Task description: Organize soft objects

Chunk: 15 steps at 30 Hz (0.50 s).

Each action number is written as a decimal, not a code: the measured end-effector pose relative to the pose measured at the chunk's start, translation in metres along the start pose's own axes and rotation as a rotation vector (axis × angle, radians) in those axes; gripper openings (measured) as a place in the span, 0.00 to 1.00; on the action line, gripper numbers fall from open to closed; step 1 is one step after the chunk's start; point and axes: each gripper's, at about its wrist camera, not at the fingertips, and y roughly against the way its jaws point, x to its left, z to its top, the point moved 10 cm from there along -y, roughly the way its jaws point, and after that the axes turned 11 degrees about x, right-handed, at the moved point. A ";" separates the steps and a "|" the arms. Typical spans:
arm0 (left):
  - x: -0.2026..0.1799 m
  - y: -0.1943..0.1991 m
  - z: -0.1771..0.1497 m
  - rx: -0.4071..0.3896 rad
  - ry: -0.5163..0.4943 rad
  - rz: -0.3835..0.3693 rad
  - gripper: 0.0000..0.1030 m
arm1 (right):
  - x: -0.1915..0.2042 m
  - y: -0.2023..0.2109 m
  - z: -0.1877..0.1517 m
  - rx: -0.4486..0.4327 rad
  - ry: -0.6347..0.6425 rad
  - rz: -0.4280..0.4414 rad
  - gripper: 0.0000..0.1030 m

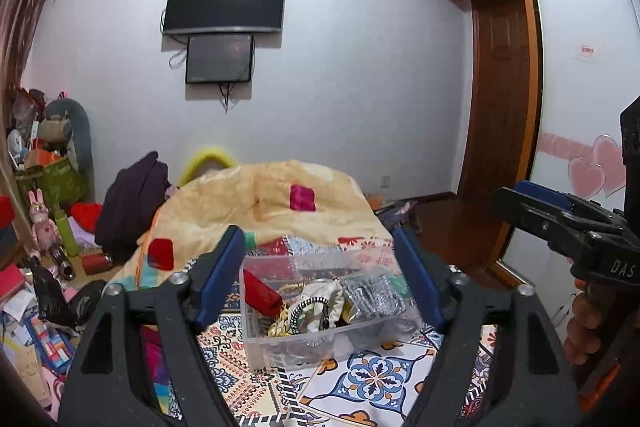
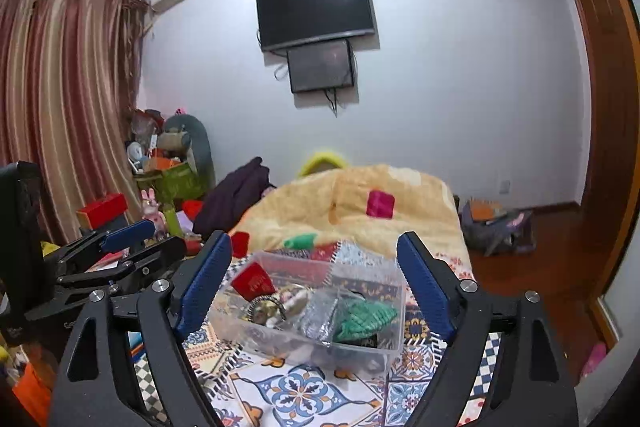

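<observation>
At the lower centre, the clear bin (image 1: 320, 311) is holding a tangle of soft items too jumbled to identify. At the right edge, the frame is cutting off the right gripper (image 1: 520, 203), hiding its fingertips.

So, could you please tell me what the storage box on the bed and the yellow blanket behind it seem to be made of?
The storage box looks like clear, glossy, rigid plastic: its contents and the patterned bedsheet show through the walls. The yellow blanket appears to be a soft plush or fleece, judging by its matte sheen and rounded, puffy folds; the exact fabric is uncertain.
</observation>
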 end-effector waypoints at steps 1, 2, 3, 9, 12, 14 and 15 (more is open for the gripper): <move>-0.002 0.004 0.002 -0.009 -0.003 -0.002 0.81 | 0.001 0.001 0.001 -0.005 0.002 0.004 0.84; -0.003 0.006 0.003 -0.014 -0.005 -0.005 0.83 | 0.002 0.002 0.001 -0.010 0.004 0.006 0.85; -0.003 0.009 0.003 -0.017 -0.007 -0.006 0.84 | 0.004 0.002 0.002 -0.013 0.009 0.007 0.86; -0.007 0.017 0.004 -0.031 -0.014 -0.005 0.96 | 0.007 0.006 -0.003 -0.020 0.016 0.007 0.98; -0.006 0.017 0.003 -0.028 -0.007 -0.013 0.97 | 0.006 0.007 -0.004 -0.018 0.013 0.012 0.98; -0.006 0.017 0.003 -0.025 -0.006 -0.015 0.97 | 0.005 0.008 -0.005 -0.018 0.010 0.014 0.98; -0.007 0.018 0.002 -0.025 -0.006 -0.014 0.97 | 0.005 0.008 -0.006 -0.019 0.009 0.015 0.98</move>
